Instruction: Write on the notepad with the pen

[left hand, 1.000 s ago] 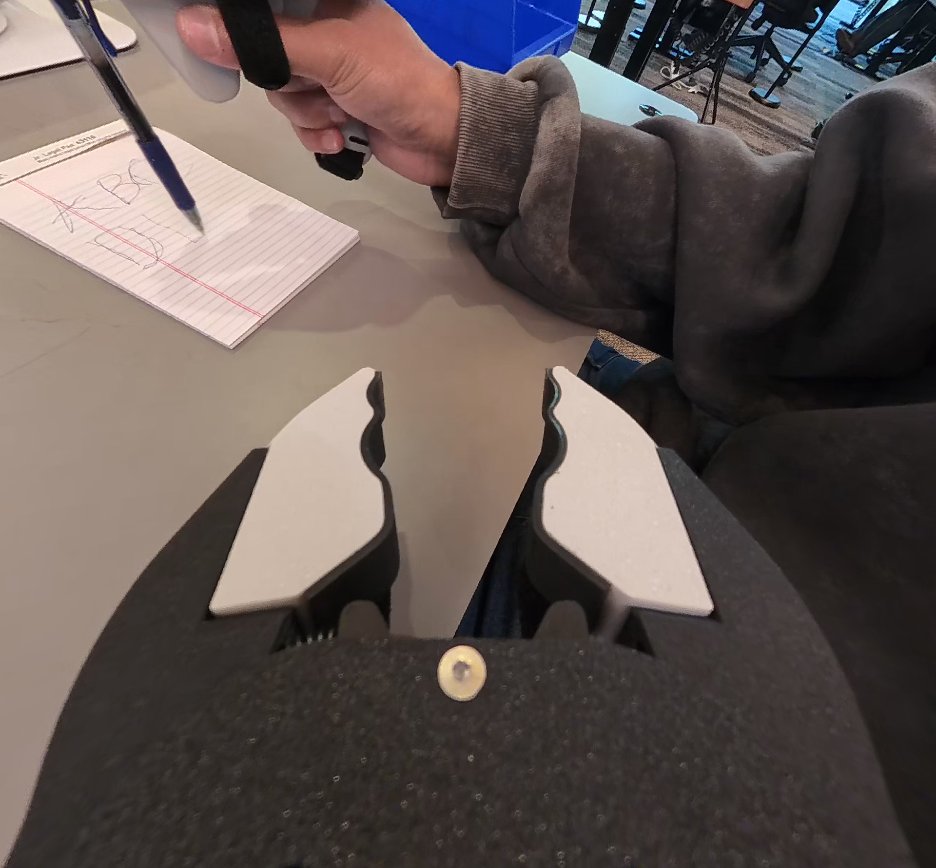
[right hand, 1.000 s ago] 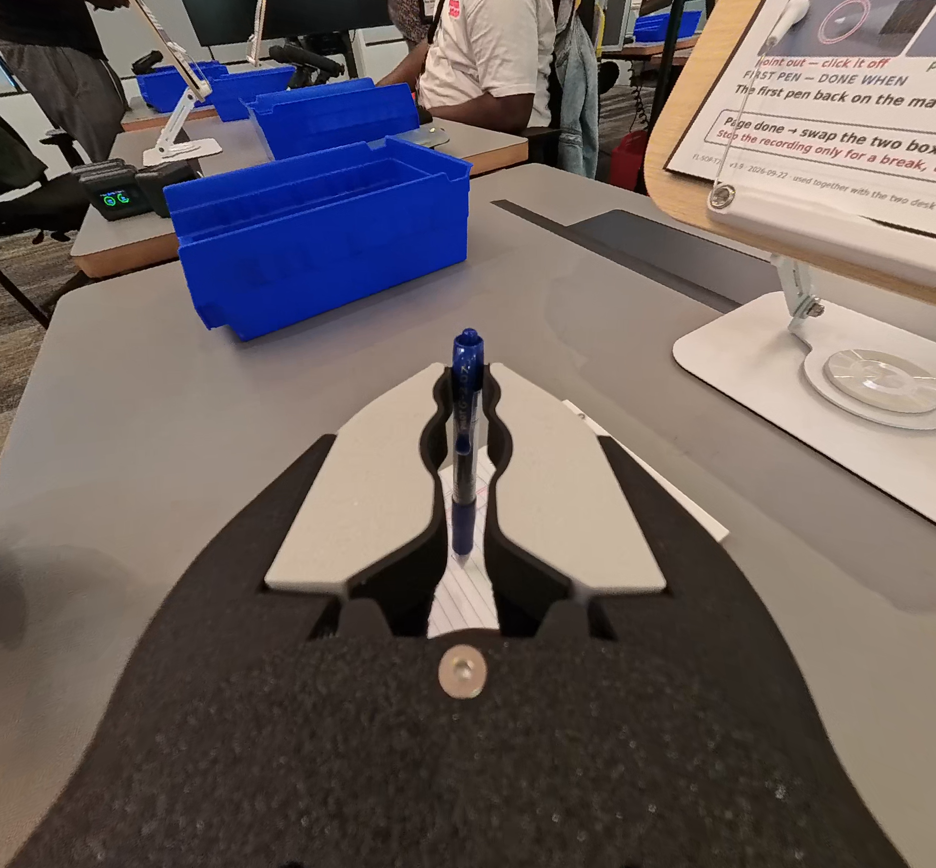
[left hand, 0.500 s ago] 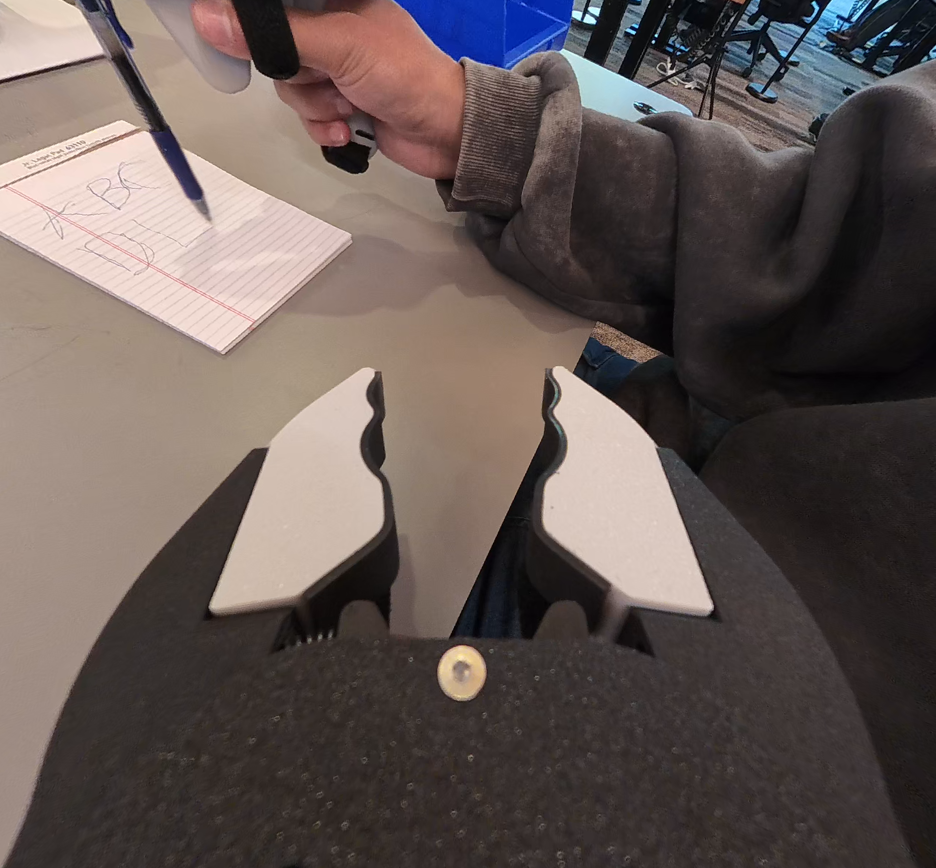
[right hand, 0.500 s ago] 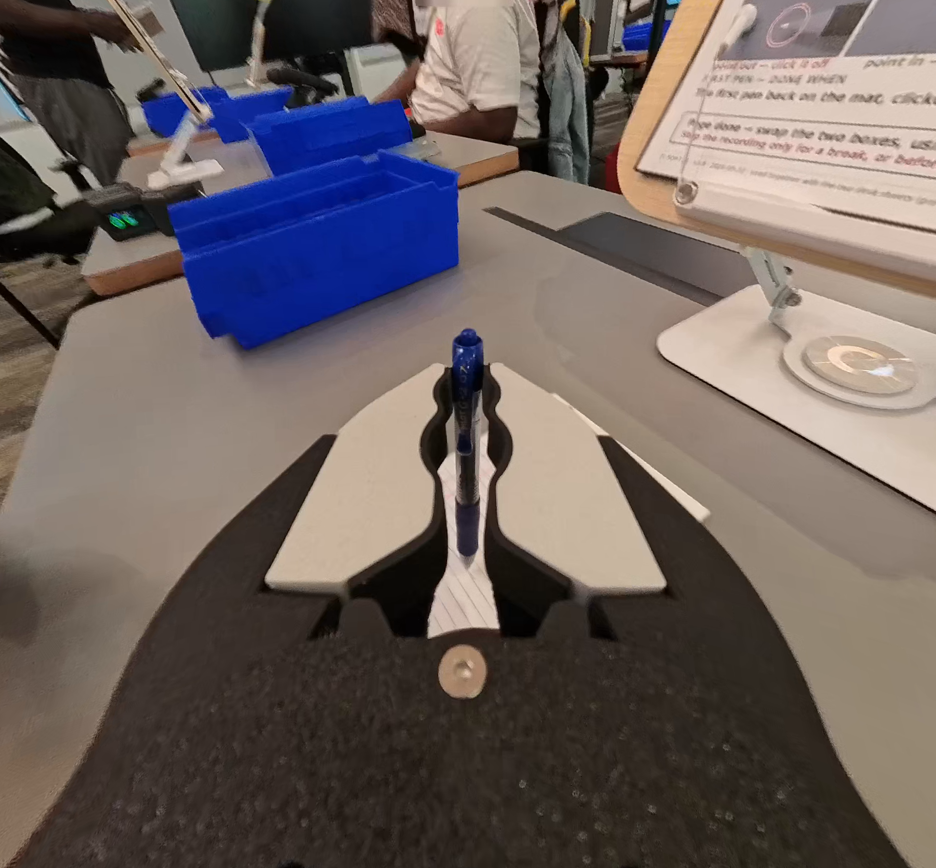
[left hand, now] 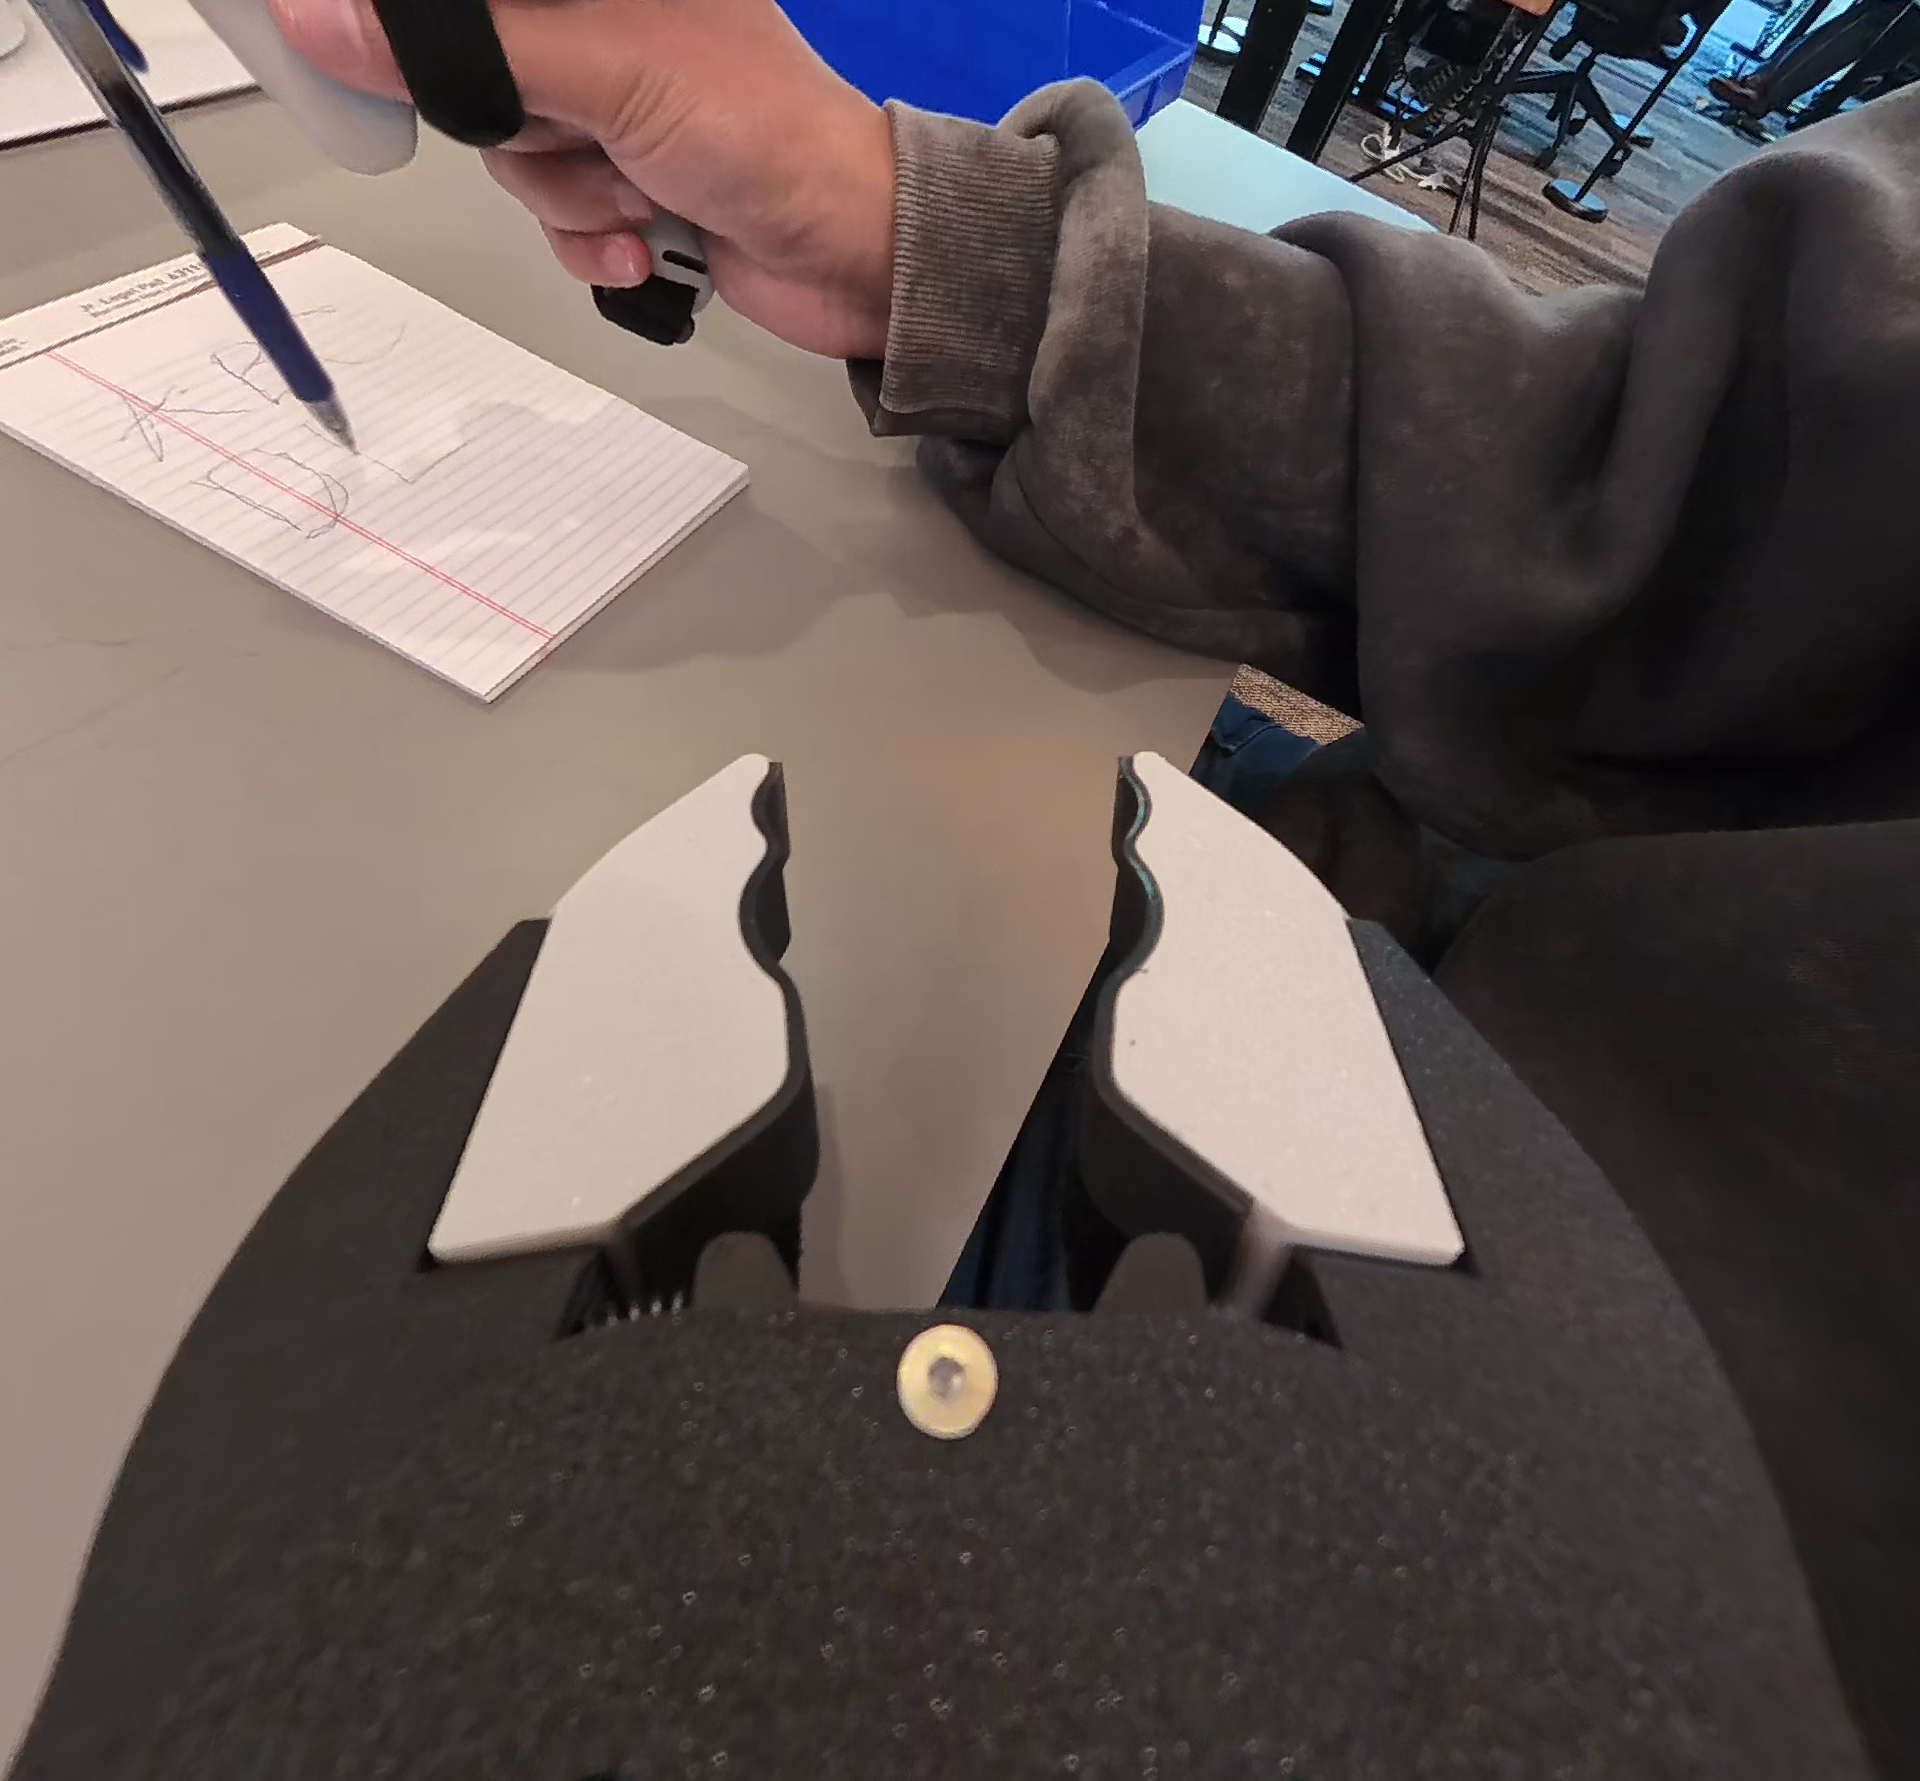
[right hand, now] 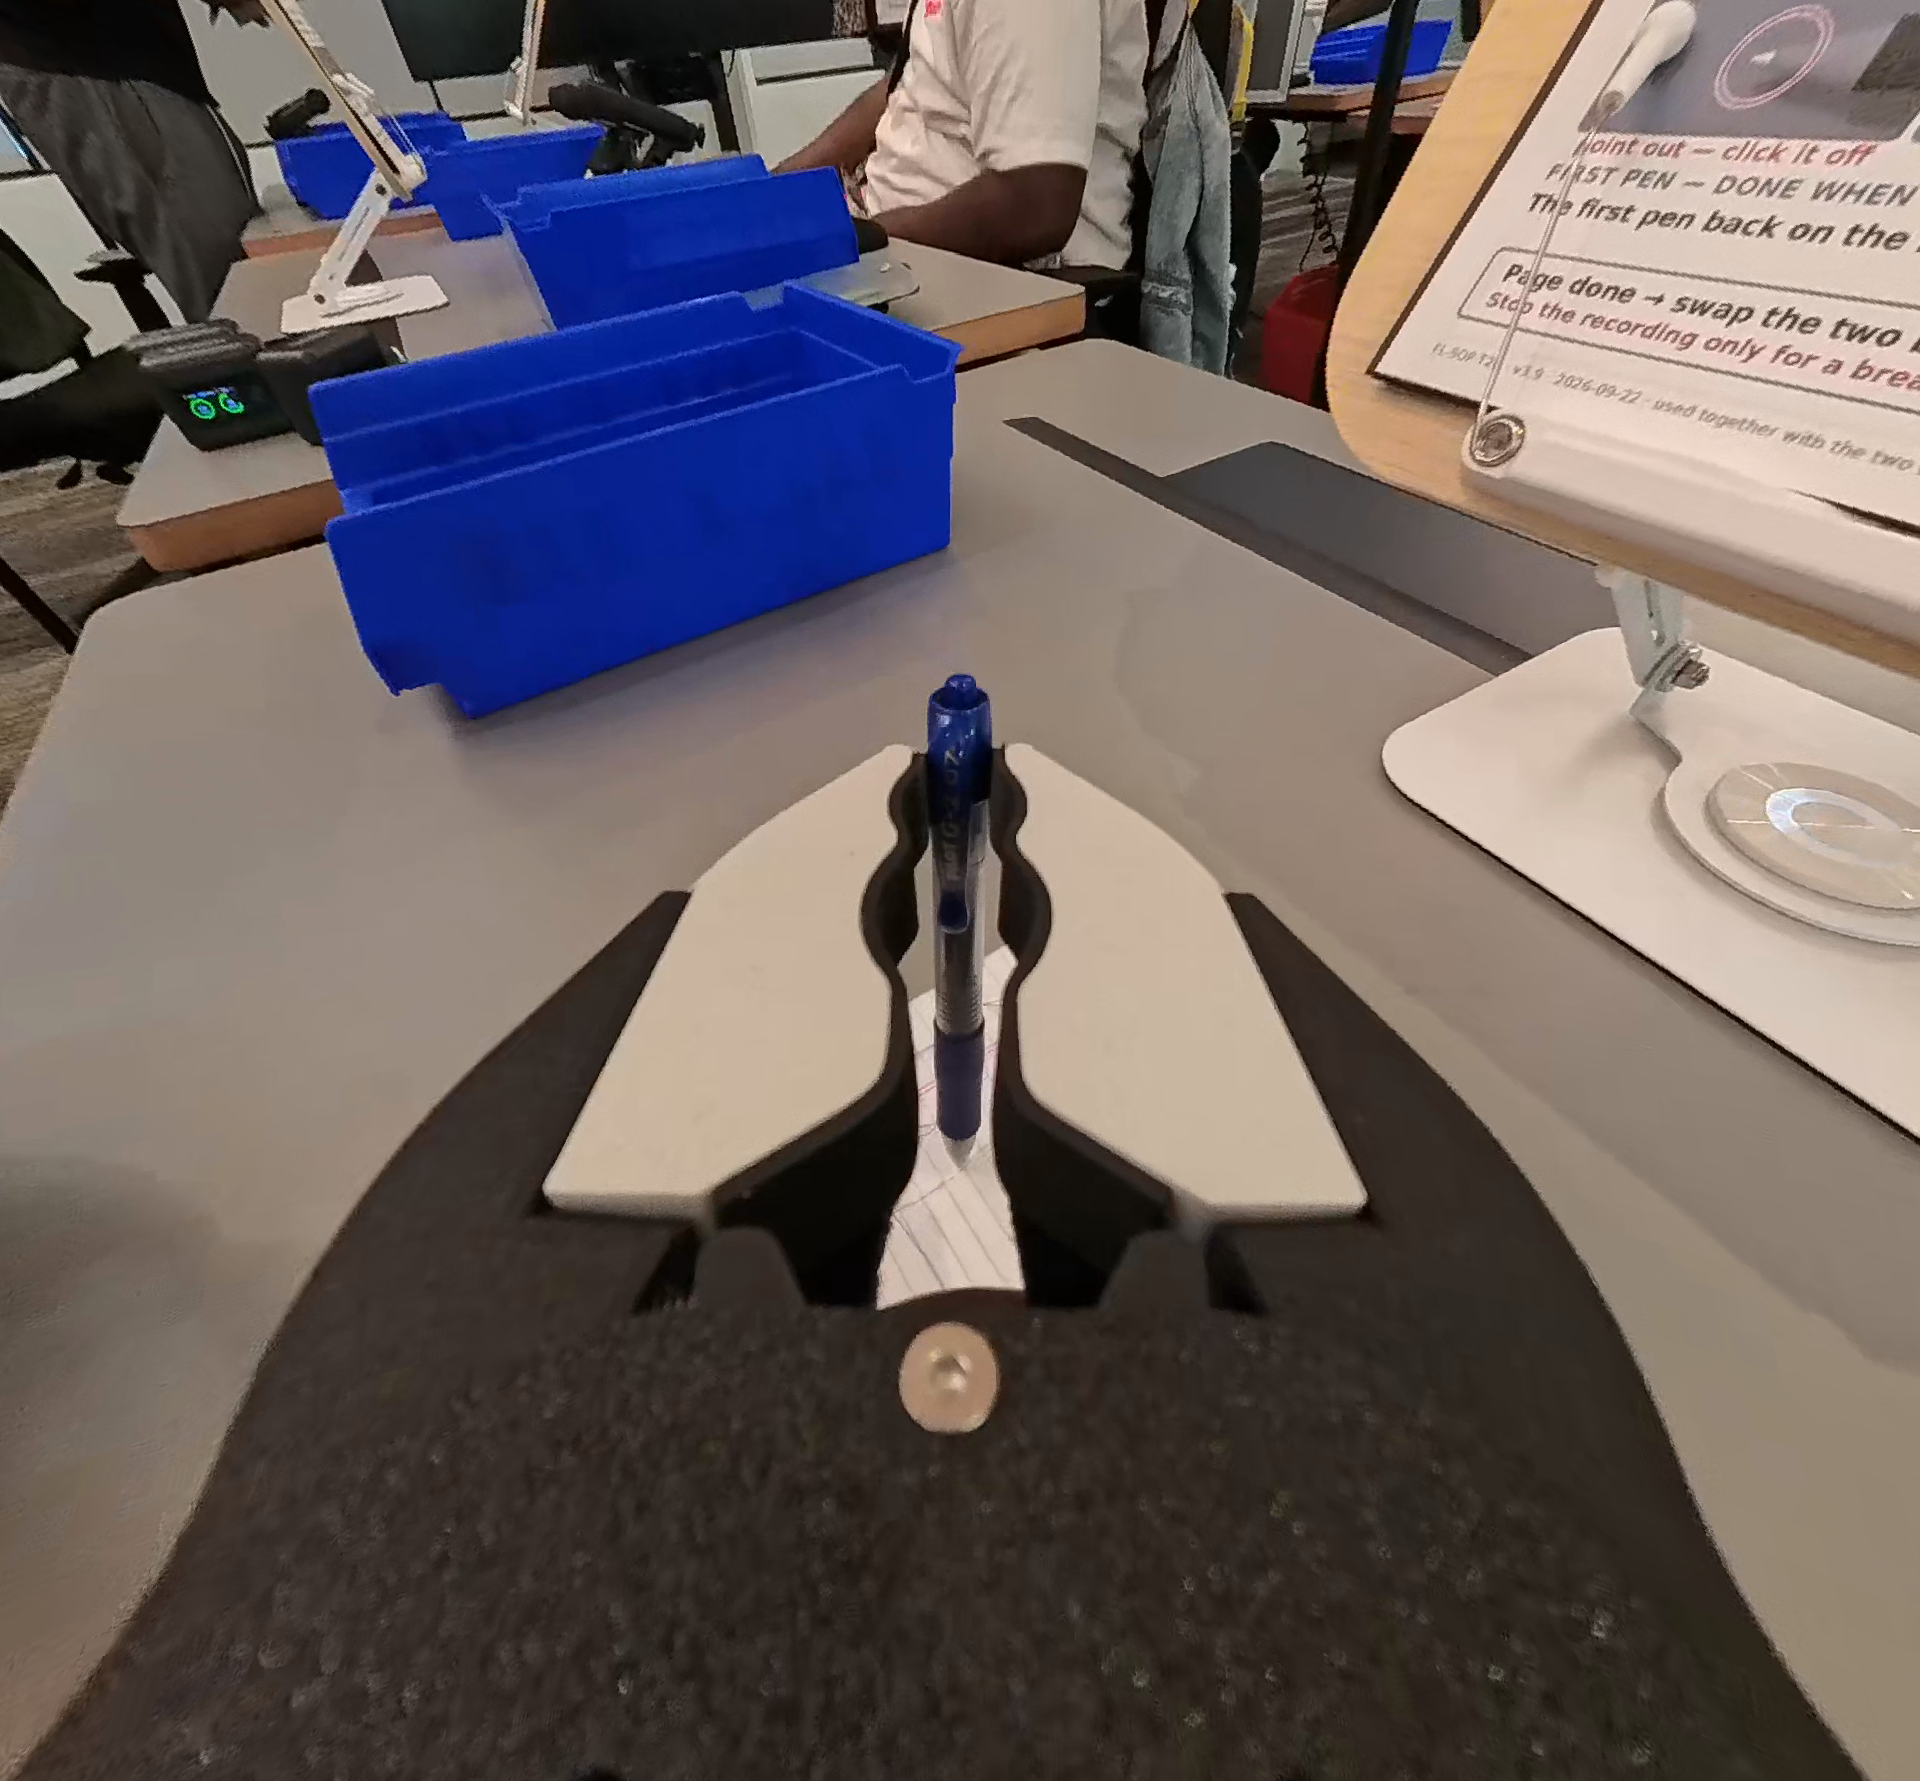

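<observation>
Right tool point(right hand: 958, 765) is clamped on the blue plastic pen point(right hand: 957, 910), tip touching the white lined notepad point(left hand: 436, 484) on the grey bench point(left hand: 260, 848). Left tool point(left hand: 948, 775) sits spread apart, empty, near the bench edge.

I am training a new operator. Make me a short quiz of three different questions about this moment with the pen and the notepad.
1. True or false: the left gripper is holding the notepad in place.
2. What does the right gripper hold?
A. a blue pen
B. a marker cap
C. nothing
3. Fill in: the tip of the pen is at the ______ of the notepad, beside the ink marks.

Key:
1. False. Its jaws stand open over the grey table, apart from the notepad.
2. A. The jaws are closed on the barrel.
3. Lined page; the views cannot settle whether it presses on the paper.
</observation>
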A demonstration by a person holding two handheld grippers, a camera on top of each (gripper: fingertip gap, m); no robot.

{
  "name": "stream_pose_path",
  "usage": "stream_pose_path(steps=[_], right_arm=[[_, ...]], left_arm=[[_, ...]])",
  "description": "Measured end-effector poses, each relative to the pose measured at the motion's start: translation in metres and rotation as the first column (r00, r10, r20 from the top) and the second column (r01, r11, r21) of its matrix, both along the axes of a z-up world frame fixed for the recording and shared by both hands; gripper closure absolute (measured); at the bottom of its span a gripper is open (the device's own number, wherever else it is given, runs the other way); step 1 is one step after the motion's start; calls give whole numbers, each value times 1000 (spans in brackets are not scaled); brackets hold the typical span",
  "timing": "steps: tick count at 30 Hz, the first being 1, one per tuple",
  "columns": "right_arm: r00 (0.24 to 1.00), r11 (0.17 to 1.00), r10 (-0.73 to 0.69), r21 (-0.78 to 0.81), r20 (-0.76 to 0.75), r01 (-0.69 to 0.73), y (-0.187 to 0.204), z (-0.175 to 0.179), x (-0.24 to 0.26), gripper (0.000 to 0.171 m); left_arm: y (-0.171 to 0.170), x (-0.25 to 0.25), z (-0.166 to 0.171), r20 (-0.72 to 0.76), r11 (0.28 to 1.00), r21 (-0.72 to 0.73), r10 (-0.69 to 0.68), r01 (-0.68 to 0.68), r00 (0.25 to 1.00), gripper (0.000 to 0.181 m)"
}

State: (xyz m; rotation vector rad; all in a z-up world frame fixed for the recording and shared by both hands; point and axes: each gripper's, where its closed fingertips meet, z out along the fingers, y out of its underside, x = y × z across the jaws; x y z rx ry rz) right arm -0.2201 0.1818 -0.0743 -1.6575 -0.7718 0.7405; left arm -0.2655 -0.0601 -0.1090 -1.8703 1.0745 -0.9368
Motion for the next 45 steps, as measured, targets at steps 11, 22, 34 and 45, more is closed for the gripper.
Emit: stream_pose_path(steps=[11, 22, 34, 45], right_arm=[[1000, 1000, -19, -3, -3, 19, 1, 0, 14, 160], [999, 999, -43, -10, -13, 42, 1, 0, 31, 160], [997, 1000, -29, -8, -66, 28, 7, 9, 17, 160], [999, 999, -30, -10, -24, 30, 13, 1, 8, 160]], left_arm=[[-1, 2, -3, -8, 1000, -3, -8, 8, 1000, 121], [-3, 5, -3, -14, 1000, -2, -14, 14, 1000, 121], [-2, 4, -3, -14, 1000, -1, -10, 10, 1000, 121], [1, -1, -3, -5, 1000, -8, -1, 1, 1000, 121]])
